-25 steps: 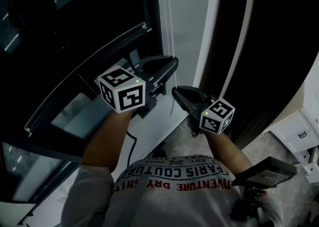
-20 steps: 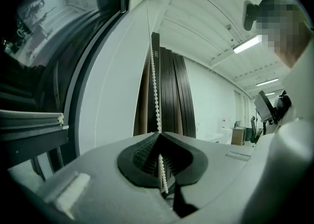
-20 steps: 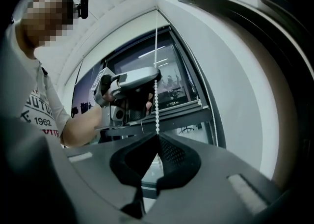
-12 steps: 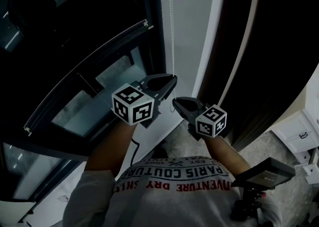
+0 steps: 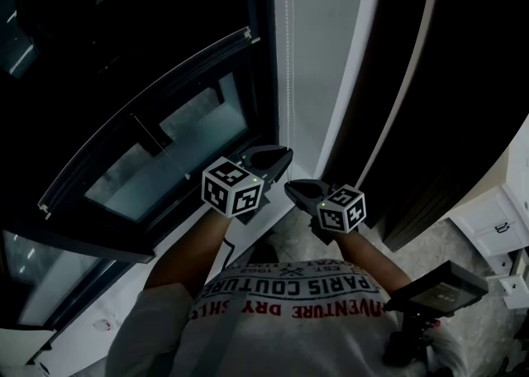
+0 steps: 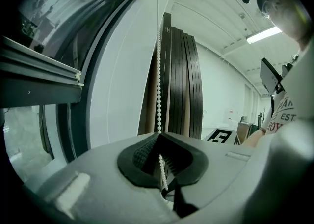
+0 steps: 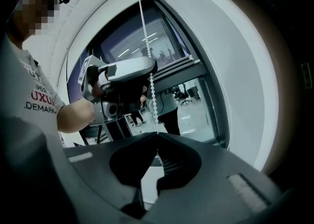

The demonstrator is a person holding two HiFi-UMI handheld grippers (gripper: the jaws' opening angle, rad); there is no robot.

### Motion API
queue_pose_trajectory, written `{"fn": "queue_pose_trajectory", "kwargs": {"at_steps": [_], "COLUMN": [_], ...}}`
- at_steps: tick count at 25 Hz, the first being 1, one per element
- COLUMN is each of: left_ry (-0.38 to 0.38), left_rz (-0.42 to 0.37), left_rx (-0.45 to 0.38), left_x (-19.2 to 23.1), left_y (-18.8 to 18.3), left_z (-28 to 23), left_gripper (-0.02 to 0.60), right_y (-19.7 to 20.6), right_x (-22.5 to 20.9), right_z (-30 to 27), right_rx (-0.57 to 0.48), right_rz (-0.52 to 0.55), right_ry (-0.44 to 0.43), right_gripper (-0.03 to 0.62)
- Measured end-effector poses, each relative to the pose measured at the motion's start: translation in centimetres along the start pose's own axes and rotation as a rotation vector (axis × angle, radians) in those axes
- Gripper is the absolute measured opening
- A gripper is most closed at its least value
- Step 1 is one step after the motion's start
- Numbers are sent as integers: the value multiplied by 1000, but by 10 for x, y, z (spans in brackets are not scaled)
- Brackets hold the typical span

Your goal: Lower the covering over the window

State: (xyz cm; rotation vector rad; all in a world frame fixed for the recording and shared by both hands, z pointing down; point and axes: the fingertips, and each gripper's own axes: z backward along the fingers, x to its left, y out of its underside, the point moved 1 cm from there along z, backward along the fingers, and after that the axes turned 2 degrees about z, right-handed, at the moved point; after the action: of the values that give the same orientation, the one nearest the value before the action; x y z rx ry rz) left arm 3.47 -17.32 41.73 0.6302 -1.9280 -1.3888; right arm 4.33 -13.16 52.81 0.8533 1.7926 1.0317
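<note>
Down by a clear stretch since a second ago, both grippers now sit low in the head view, close above the person's printed T-shirt (image 5: pixel 289 293). I see them sunk from mid-frame while staying side by side. The left gripper (image 5: pixel 281 155) is clamped tight on the white bead chain (image 5: pixel 286 78); the left gripper view shows its jaws (image 6: pixel 159 135) pressed together with the beads (image 6: pixel 158 80) running down into them and out again behind the pads. The right gripper (image 5: pixel 291 188) sits just below and to the right of it, jaws likewise closed (image 7: pixel 157 133). In its own view the same chain (image 7: pixel 152 95) drops past the left gripper and ends at the pinched tips, so I read it as held there too.

The chain hangs taut and upright along the pale frame strip (image 5: pixel 322 53) beside the window. The dark shade (image 5: pixel 124 36), the covering in question, is part-way down: its bottom rail (image 5: pixel 149 107) crosses the pane at a slant in the head view, with clearer glass (image 5: pixel 190 140) showing beneath it. The left gripper view shows that rail (image 6: pixel 39 73) at the far left. Tall dark panels (image 6: pixel 179 80) stand stacked to the right of the chain. Each gripper's marker cube, left (image 5: pixel 233 189) and right (image 5: pixel 341 208), faces up at the head camera.
</note>
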Motion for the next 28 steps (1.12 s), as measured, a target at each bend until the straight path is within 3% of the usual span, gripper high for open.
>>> {"fn": "queue_pose_trajectory", "kwargs": {"at_steps": [3, 6, 12, 19, 24, 26, 28], "left_ry": [-6, -15, -16, -11, -7, -6, -3], "left_rz": [-3, -22, -39, -51, -59, -60, -54], "left_rx": [-9, -18, -14, -3, 0, 2, 3], "left_x": [2, 3, 3, -1, 0, 1, 0], "left_y": [5, 5, 6, 9, 9, 9, 9], "left_z": [1, 2, 2, 1, 1, 1, 1], "left_gripper": [8, 8, 8, 8, 7, 6, 6], "right_y": [6, -2, -85, -201, -222, -227, -228], "right_x": [0, -5, -11, 26, 30, 28, 26], "right_z": [-1, 6, 37, 50, 33, 31, 29], "right_rx": [39, 40, -96, -271, -275, -285, -285], "right_rz": [31, 53, 132, 306, 332, 324, 316], "right_ry": [3, 3, 17, -43, -51, -38, -34], "right_gripper": [9, 85, 112, 112, 105, 47, 34]}}
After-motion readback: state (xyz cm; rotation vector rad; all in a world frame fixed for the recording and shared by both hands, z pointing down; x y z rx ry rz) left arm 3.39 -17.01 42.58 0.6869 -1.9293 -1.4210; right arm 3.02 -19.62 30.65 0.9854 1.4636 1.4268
